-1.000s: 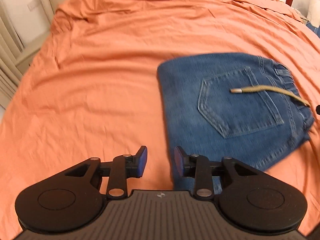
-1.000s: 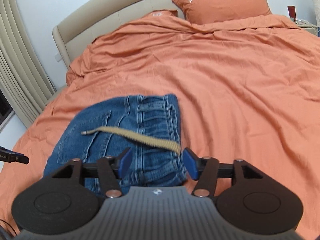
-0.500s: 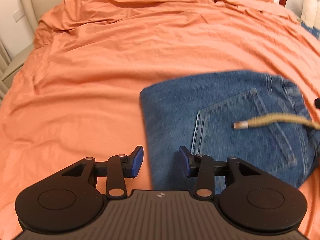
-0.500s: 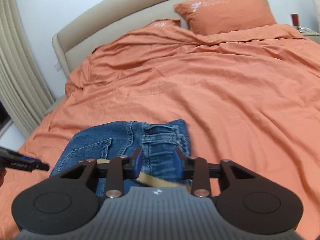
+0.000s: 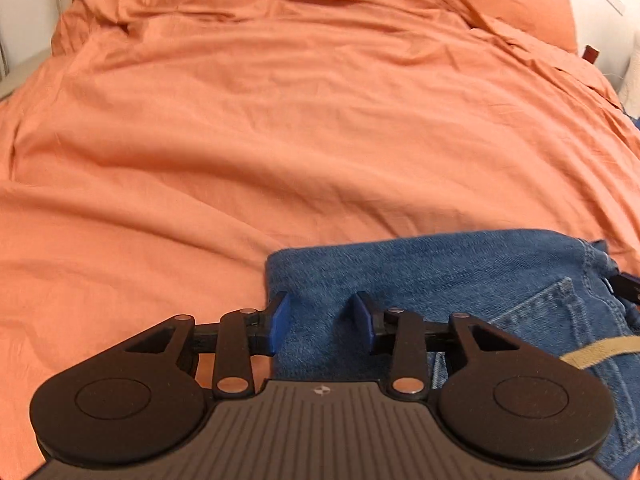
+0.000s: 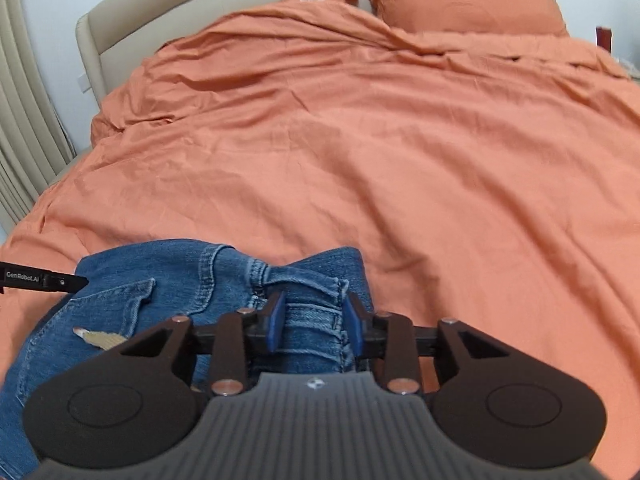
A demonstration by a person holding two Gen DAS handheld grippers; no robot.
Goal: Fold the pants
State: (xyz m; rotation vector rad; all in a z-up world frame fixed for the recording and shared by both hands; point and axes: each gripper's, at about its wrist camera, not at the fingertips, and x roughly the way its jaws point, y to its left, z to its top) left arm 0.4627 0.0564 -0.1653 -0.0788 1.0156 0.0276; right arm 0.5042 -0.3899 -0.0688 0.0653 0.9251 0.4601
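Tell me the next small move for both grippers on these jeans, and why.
Probably close both grippers on the denim. The left gripper straddles the folded edge of the jeans with its jaws apart, and the right gripper straddles the bunched waistband, also apart. Neither pinches cloth yet, so gripping seems to come before any lift or further fold on the bedspread.

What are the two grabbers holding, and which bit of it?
Nothing yet. Both sets of jaws are open: the left gripper straddles the folded jeans' corner, the right gripper their waistband.
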